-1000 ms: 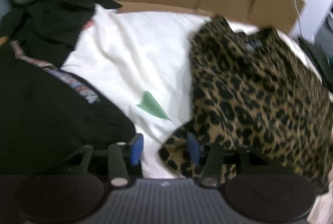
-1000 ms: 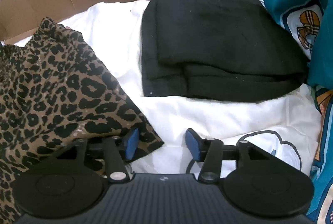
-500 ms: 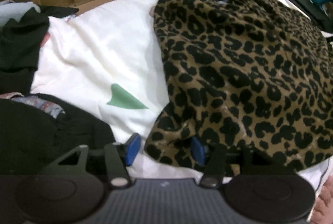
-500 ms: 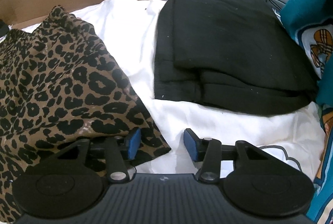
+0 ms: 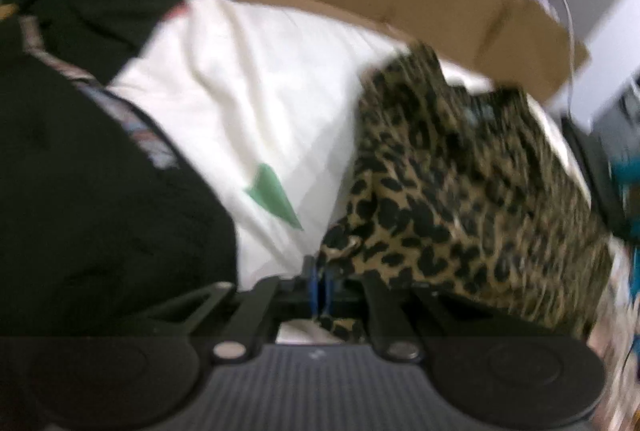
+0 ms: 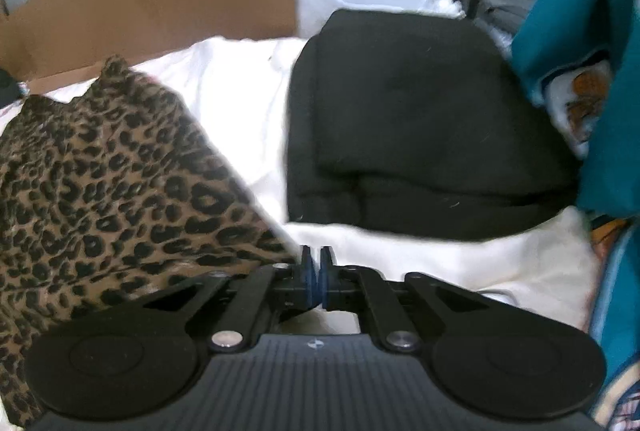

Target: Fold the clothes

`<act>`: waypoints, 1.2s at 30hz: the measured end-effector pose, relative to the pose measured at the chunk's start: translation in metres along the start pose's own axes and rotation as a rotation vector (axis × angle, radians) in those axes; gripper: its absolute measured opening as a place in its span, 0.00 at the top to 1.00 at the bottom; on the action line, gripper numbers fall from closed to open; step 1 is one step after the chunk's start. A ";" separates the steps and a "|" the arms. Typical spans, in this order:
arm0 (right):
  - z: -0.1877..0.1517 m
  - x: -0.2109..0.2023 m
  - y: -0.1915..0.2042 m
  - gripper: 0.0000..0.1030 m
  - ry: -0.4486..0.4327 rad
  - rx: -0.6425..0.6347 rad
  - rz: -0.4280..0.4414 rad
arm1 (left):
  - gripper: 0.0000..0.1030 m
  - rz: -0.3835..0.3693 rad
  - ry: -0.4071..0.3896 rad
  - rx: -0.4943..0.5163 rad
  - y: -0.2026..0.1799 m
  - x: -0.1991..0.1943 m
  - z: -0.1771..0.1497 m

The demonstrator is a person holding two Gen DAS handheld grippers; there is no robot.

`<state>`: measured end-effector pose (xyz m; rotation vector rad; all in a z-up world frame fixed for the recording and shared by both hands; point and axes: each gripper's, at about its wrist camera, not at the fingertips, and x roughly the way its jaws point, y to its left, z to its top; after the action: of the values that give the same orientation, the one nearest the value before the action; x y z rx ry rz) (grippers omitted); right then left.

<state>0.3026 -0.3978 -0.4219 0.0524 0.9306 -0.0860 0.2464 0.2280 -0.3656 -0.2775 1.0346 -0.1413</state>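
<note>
The left gripper pinches the near corner of the leopard-print garment, which spreads toward two o'clock over the white sheet. The right gripper has its jaws pressed onto the garment's other near corner. Folded black clothing lies at one o'clock; cardboard stands behind.

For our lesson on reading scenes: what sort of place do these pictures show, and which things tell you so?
Probably a bedroom at home, used for laundry: a white bedsheet spread as the work surface, a leopard-print garment and a folded black garment on it, cardboard boxes behind.
</note>
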 end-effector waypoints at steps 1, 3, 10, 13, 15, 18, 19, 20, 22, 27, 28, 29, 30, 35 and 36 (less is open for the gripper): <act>0.002 -0.004 -0.002 1.00 -0.010 0.005 -0.018 | 0.97 0.001 -0.022 -0.030 0.004 -0.006 0.004; 0.007 -0.005 -0.012 1.00 -0.013 0.037 -0.042 | 0.97 0.000 -0.063 -0.081 0.009 -0.016 0.011; -0.001 0.007 -0.014 0.98 0.060 0.078 0.005 | 0.96 0.101 -0.025 -0.012 0.003 0.006 0.022; -0.008 0.009 -0.002 0.58 0.074 0.041 0.044 | 0.89 0.147 0.023 0.022 -0.003 0.021 0.024; -0.011 0.003 0.008 0.39 0.044 -0.007 0.031 | 0.79 0.186 0.049 0.052 -0.008 0.021 0.025; -0.015 -0.007 0.020 0.29 -0.018 -0.063 -0.016 | 0.54 0.222 0.017 0.097 -0.020 0.011 0.026; -0.015 -0.009 0.023 0.27 -0.032 -0.065 -0.017 | 0.47 0.228 0.004 0.103 -0.023 0.007 0.026; -0.014 -0.012 0.024 0.24 -0.041 -0.061 -0.011 | 0.46 0.228 -0.003 0.099 -0.025 0.004 0.027; -0.012 -0.017 0.028 0.24 -0.045 -0.056 0.016 | 0.46 0.228 -0.017 0.091 -0.029 -0.002 0.029; 0.001 -0.027 0.045 0.24 -0.059 -0.108 0.059 | 0.45 0.183 -0.043 0.115 -0.049 -0.006 0.045; 0.006 -0.029 0.048 0.24 -0.071 -0.115 0.077 | 0.45 0.174 -0.048 0.120 -0.053 -0.006 0.049; 0.011 -0.031 0.052 0.24 -0.080 -0.124 0.090 | 0.45 0.165 -0.053 0.125 -0.058 -0.007 0.052; 0.016 -0.031 0.056 0.24 -0.085 -0.134 0.097 | 0.44 0.157 -0.057 0.138 -0.063 -0.004 0.056; 0.046 -0.021 0.083 0.25 -0.105 -0.194 0.151 | 0.43 0.124 -0.083 0.205 -0.090 0.014 0.089; 0.052 -0.018 0.091 0.25 -0.109 -0.222 0.162 | 0.40 0.112 -0.083 0.226 -0.097 0.021 0.097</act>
<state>0.3422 -0.3109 -0.3758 -0.0821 0.8195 0.1629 0.3419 0.1461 -0.3082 -0.0198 0.9400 -0.1429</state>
